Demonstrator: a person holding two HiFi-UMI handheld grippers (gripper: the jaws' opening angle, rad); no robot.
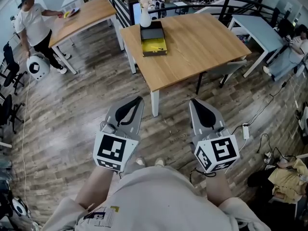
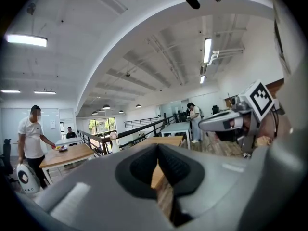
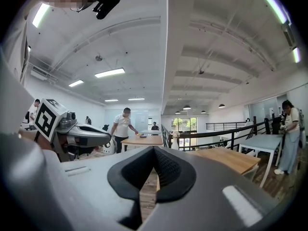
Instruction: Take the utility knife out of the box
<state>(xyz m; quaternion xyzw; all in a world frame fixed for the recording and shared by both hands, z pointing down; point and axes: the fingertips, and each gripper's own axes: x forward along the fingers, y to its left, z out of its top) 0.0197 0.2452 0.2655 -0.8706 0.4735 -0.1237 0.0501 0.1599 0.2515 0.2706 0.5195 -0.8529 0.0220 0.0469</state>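
Observation:
An open black box (image 1: 154, 38) with a yellow inside lies on the far left part of the wooden table (image 1: 202, 42), next to a white vase (image 1: 145, 16). No utility knife can be made out in it from here. My left gripper (image 1: 137, 100) and right gripper (image 1: 195, 101) hang side by side over the floor, short of the table's near corner, both pointing towards it. Each is shut with nothing between its fingers. In the left gripper view the left gripper (image 2: 157, 146) shows its jaws closed at the tip. The right gripper (image 3: 154, 149) looks the same in its own view.
A person (image 1: 31, 20) stands at a second wooden table (image 1: 84, 16) at the back left, with a round white device (image 1: 37, 66) on the floor beside them. A pale blue table (image 1: 257, 30) and a seated person (image 1: 293, 52) are on the right. Cables and a power strip (image 1: 245, 130) lie on the floor to the right.

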